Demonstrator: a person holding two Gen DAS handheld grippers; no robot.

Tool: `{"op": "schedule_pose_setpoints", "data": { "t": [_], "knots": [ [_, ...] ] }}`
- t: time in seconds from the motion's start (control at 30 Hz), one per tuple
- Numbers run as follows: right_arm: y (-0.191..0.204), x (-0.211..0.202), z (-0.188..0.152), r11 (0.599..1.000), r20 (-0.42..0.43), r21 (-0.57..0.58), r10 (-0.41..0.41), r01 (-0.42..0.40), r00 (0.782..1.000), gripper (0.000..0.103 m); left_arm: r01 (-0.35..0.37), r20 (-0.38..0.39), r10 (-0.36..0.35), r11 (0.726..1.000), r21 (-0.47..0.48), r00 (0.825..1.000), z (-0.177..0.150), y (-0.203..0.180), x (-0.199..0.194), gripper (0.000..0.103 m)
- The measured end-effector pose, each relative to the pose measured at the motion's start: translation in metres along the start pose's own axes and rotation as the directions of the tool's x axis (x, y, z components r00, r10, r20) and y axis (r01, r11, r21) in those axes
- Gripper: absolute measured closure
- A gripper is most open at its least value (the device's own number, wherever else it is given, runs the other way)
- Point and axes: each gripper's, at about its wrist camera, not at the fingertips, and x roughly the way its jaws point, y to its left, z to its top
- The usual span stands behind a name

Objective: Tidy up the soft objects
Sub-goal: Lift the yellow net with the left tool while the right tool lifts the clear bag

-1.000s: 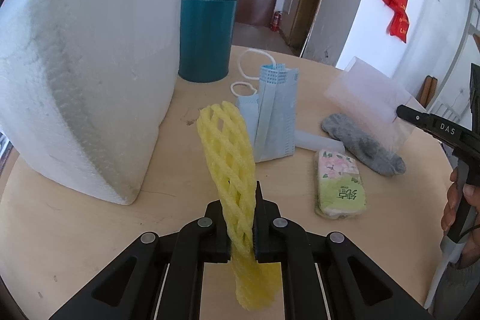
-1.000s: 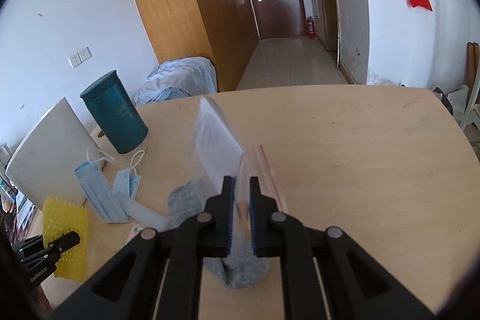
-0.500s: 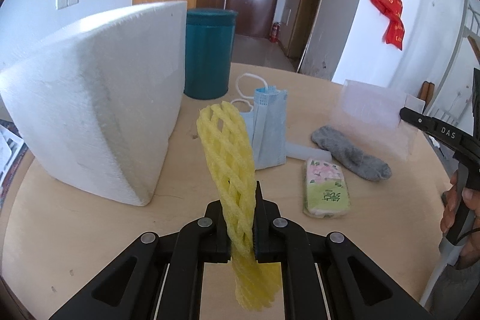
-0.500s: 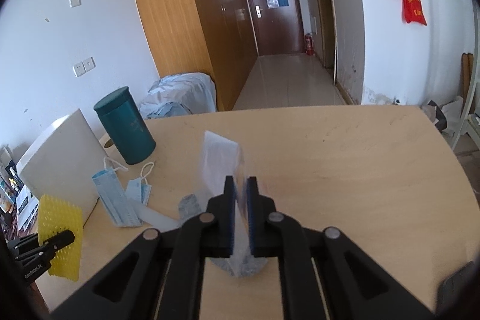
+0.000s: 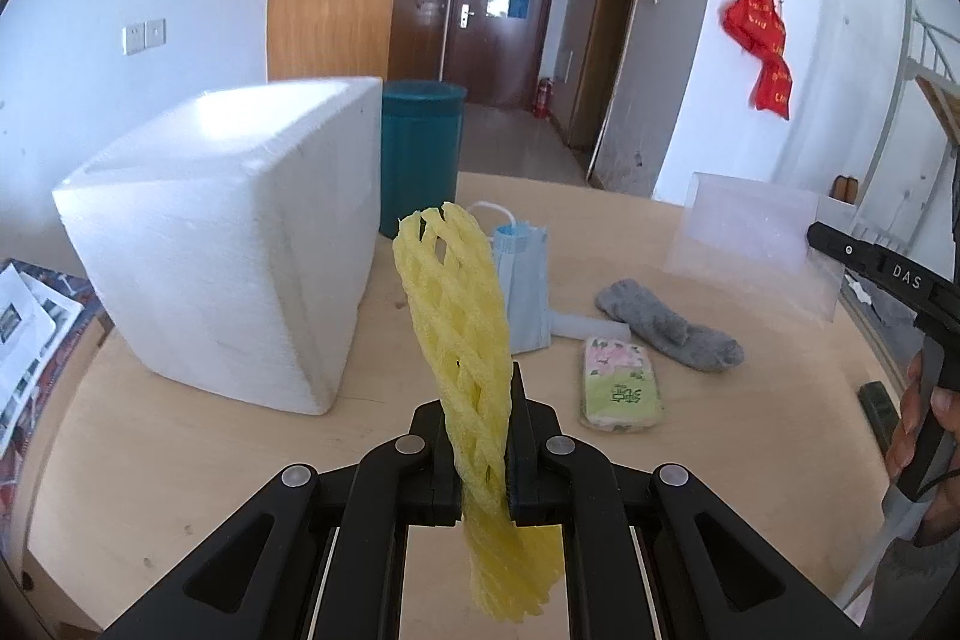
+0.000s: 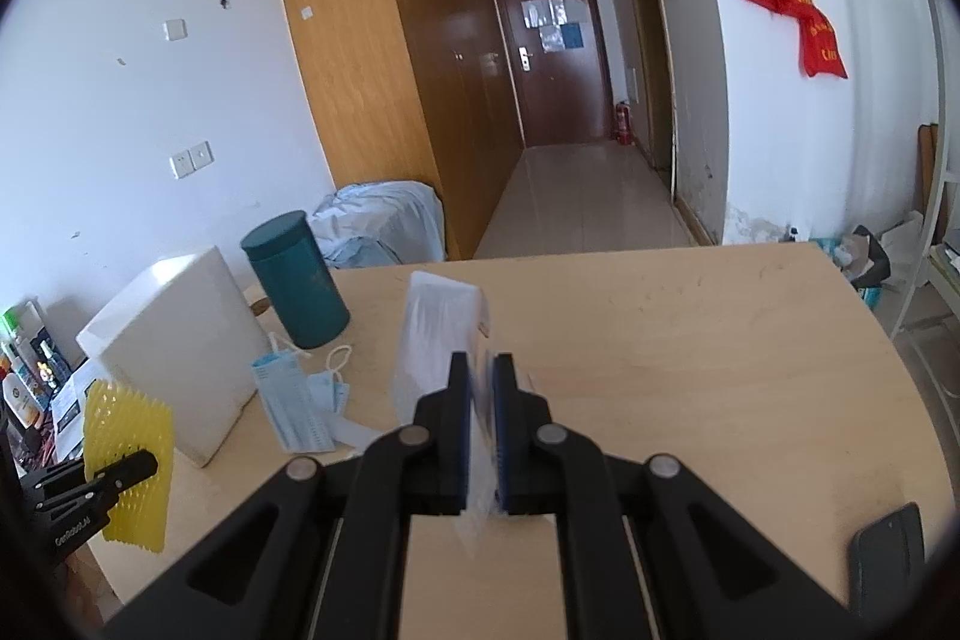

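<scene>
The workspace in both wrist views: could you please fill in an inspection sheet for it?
Surface: round wooden table, bare on its right side.
Job's things: yellow foam net; clear bag; grey sock; masks; tissue pack.
Clutter: foam block; teal can; dark phone near the table's edge.
Grippers: left gripper shut on the net; right gripper shut on the bag.
Cables: nothing seen.
Surroundings: hallway door; red hanging.
</scene>
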Motion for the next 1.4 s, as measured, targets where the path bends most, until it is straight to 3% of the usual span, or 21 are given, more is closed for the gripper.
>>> {"op": "schedule_pose_setpoints", "data": {
  "t": [0.47, 0.77, 1.4],
  "knots": [
    [0.019, -0.043, -0.019, 0.999, 0.037, -0.005, 0.032, -0.032, 0.999, 0.094, -0.007, 0.058, 0.007, 1.000, 0.000, 0.998, -0.015, 0.004, -0.046, 0.093],
    [0.043, -0.059, -0.026, 0.995, 0.056, -0.024, 0.099, -0.098, 0.993, 0.094, -0.029, 0.097, 0.029, 1.000, -0.006, 0.995, -0.022, 0.009, -0.077, 0.093],
    [0.116, -0.069, -0.038, 0.958, 0.065, -0.119, 0.269, -0.261, 0.961, 0.094, -0.149, 0.183, 0.162, 0.986, -0.079, 0.970, -0.029, 0.050, -0.129, 0.093]
  ]
}}
